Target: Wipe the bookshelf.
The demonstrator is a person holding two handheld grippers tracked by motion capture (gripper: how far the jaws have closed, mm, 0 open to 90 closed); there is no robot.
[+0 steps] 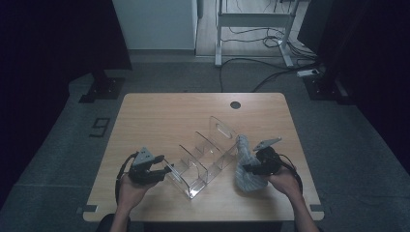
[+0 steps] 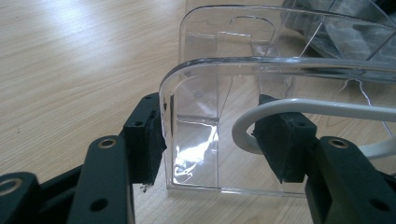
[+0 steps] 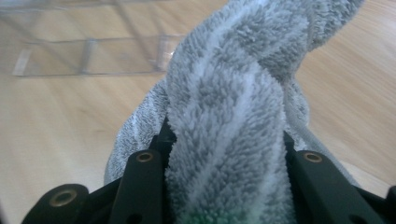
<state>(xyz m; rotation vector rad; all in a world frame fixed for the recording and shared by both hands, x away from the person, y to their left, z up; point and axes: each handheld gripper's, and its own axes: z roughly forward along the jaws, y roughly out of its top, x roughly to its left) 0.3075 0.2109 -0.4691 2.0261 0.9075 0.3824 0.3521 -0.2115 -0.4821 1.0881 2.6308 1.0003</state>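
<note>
Two grippers at work, one on each side of the job. High view first: clear acrylic divided organiser rack (image 1: 205, 152) sits slantwise mid-table on the pale wooden table (image 1: 159, 111). My left gripper (image 1: 164, 170) is at the rack's near-left end; my right gripper (image 1: 247, 167) holds a grey striped terry cloth (image 1: 244, 166) just beside the rack's right end, cloth bunched and draping onto the tabletop. A large "9" is marked on the floor left of the table; no other writing readable.

Left gripper view: jaws parted, straddling the rack's end panel (image 2: 196, 135). Left pad touches the panel's outer face; right pad stands off behind it, with the white cable (image 2: 299, 106) looping in front. So not clamped, more bracing than gripping.

Right gripper view: jaws closed on a thick twist of the cloth (image 3: 224, 121), pile bulging between them. The rack's base (image 3: 88, 56) lies beyond, apart from the cloth.

Progress, my reading: wiping the rack looks to be the job. Cloth secured, rack steadied; cloth not yet on the acrylic, so the wiping itself remains.
</note>
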